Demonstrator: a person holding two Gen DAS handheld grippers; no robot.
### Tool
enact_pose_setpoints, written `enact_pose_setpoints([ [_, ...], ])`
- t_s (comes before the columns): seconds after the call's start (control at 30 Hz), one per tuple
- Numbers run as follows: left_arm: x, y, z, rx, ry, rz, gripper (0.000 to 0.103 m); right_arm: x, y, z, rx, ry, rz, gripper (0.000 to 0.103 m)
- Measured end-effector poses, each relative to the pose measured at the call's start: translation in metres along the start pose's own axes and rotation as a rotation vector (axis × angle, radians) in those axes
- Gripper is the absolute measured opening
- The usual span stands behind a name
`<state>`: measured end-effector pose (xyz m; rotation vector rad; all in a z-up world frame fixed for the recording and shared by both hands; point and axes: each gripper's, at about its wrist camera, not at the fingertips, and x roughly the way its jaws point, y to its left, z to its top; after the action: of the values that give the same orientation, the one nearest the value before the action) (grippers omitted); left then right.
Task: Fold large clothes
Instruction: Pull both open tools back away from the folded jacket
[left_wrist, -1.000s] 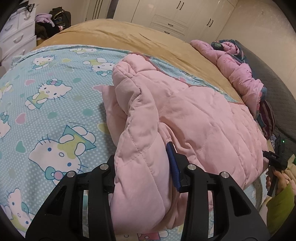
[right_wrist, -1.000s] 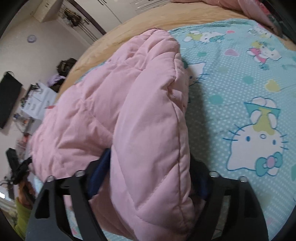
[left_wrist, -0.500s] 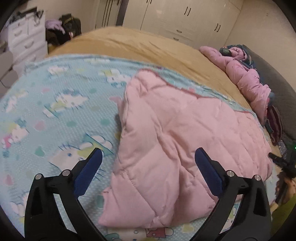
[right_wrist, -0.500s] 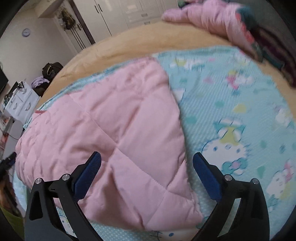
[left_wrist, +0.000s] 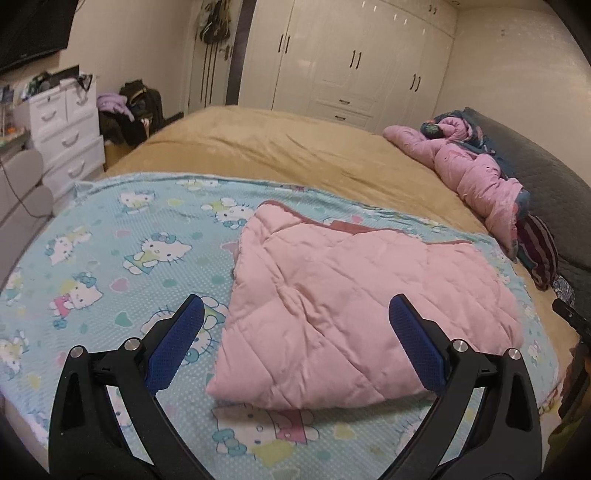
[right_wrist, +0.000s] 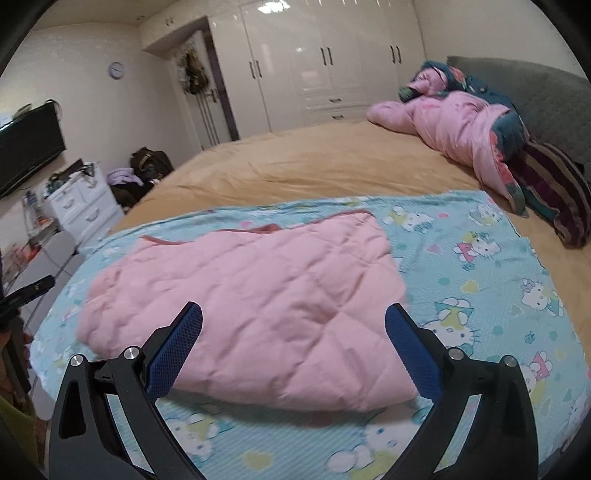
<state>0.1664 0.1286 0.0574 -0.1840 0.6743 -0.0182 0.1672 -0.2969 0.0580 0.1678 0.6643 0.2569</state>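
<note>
A pink quilted garment (left_wrist: 354, 306) lies folded flat on a light blue cartoon-cat sheet (left_wrist: 110, 258) on the bed. It also shows in the right wrist view (right_wrist: 251, 306). My left gripper (left_wrist: 295, 332) is open and empty, raised above the garment's near left corner. My right gripper (right_wrist: 293, 332) is open and empty, raised above the garment's near right part. Both have blue pads (left_wrist: 173, 350), and neither touches the cloth.
The bed has a tan cover (left_wrist: 295, 155). A heap of pink and patterned bedding (left_wrist: 480, 173) lies by the grey headboard (right_wrist: 535, 92) at the right. White drawers (left_wrist: 66, 129) and bags stand at the left, white wardrobes (left_wrist: 351, 66) behind.
Both grippers let go of the pink garment, opened wide, and pulled back and up. The garment dropped flat onto the sheet.
</note>
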Motion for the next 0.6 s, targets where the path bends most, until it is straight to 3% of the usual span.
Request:
enact_pose_setpoints([
  [0.17, -0.029, -0.012, -0.018, 0.013, -0.057, -0.024, 0.094, -0.026, 0.025, -0.023, -0.011, -0.034, 0.004, 0.099],
  [0.6, -0.064, -0.037, -0.085, 0.041, -0.086, -0.034, 0.094, -0.058, 0.055, -0.096, -0.013, -0.056, -0.023, 0.099],
])
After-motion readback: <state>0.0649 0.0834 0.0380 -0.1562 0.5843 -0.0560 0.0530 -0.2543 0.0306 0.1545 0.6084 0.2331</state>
